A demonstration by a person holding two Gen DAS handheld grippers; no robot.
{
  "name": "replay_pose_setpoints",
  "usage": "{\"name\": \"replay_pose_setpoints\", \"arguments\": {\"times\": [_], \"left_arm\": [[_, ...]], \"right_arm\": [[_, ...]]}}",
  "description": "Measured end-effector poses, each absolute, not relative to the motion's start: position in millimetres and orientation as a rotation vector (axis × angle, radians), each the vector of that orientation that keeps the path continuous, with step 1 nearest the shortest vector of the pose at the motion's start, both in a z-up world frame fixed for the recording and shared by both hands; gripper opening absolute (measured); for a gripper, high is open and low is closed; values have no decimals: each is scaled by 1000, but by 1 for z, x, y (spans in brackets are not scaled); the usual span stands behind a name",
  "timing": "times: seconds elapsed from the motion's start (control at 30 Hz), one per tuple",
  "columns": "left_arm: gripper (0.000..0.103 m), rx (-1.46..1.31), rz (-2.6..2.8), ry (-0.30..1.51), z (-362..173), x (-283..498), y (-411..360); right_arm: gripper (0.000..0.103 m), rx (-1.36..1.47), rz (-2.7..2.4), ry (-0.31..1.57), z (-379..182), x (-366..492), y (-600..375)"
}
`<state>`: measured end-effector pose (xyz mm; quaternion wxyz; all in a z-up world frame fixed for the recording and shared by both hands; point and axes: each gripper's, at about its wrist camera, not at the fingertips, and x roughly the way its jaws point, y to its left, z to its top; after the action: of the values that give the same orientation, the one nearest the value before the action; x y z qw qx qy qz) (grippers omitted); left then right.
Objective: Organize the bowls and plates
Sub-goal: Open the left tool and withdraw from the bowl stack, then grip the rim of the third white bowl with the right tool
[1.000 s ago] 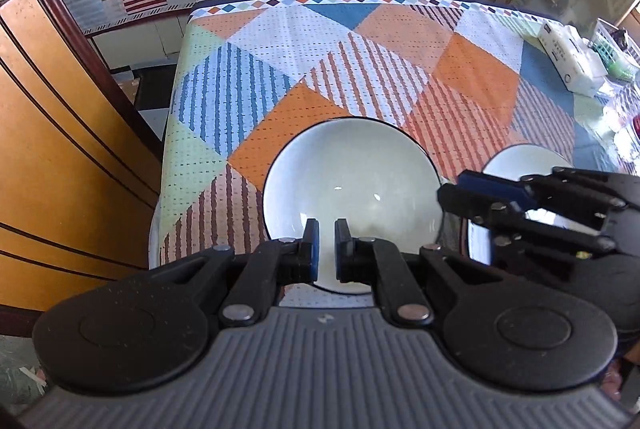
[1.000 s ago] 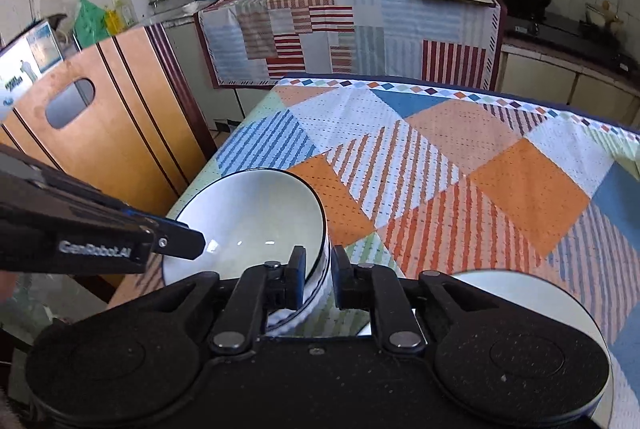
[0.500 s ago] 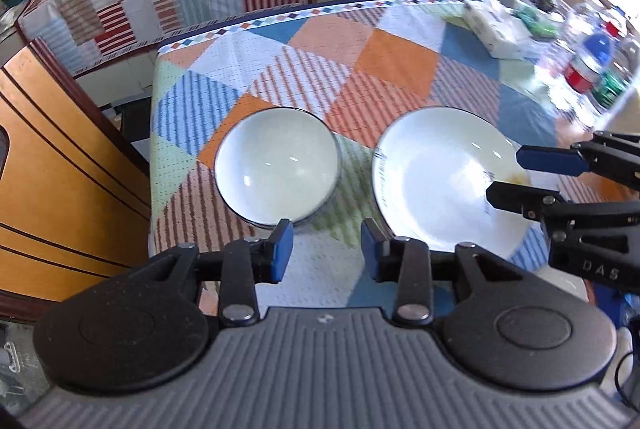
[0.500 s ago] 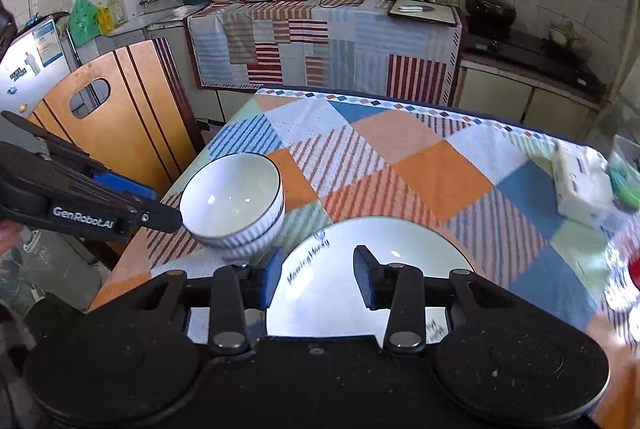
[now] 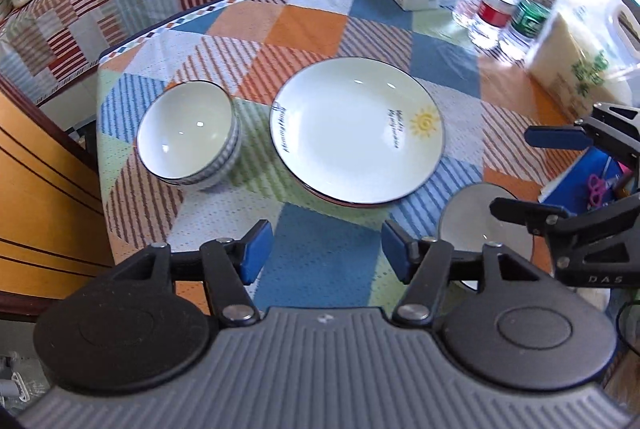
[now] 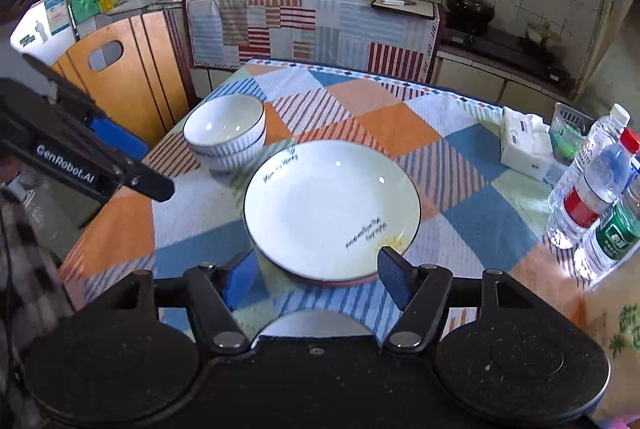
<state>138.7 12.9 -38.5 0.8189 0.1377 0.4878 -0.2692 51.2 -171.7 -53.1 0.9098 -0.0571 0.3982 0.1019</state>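
Two white ribbed bowls sit stacked at the table's left side; the stack also shows in the right wrist view. A white plate with a sun drawing lies on another plate beside the stack, and shows in the right wrist view too. A third white bowl stands near the front edge, and its rim shows just under my right gripper. My left gripper is open and empty, held above the front of the table. My right gripper is open and empty, above the plate's near edge.
Water bottles, a tissue pack, a green basket and a big jug stand at the table's right. Wooden chairs stand left of the table. A covered kitchen counter is behind.
Both grippers have opened wide and pulled back and up from the bowl stack. The view now takes in the plates, a third bowl and the bottles.
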Motion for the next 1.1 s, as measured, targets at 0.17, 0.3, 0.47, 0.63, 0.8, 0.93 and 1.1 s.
{"name": "replay_pose_setpoints", "arguments": {"times": [0.17, 0.3, 0.47, 0.63, 0.8, 0.93, 1.1], "left_arm": [[65, 250, -543, 1066, -49, 122, 1], [66, 258, -534, 1098, -63, 113, -12], [67, 288, -555, 1130, -80, 101, -27], [68, 295, -573, 1169, -92, 94, -36], [68, 322, -604, 1185, -99, 91, -42], [68, 313, -588, 1201, -104, 94, -40], [68, 306, -581, 1208, -109, 96, -42]], "right_arm": [[93, -114, 226, 823, -76, 31, -176], [93, -122, 207, 835, -96, 24, -177], [93, -165, 189, 902, -121, 15, -180], [95, -131, 165, 937, -142, 8, -190], [96, -94, 115, 943, -154, 6, -197], [96, -35, 119, 925, -150, -3, -203], [99, -35, 175, 926, -146, -11, -203]]}}
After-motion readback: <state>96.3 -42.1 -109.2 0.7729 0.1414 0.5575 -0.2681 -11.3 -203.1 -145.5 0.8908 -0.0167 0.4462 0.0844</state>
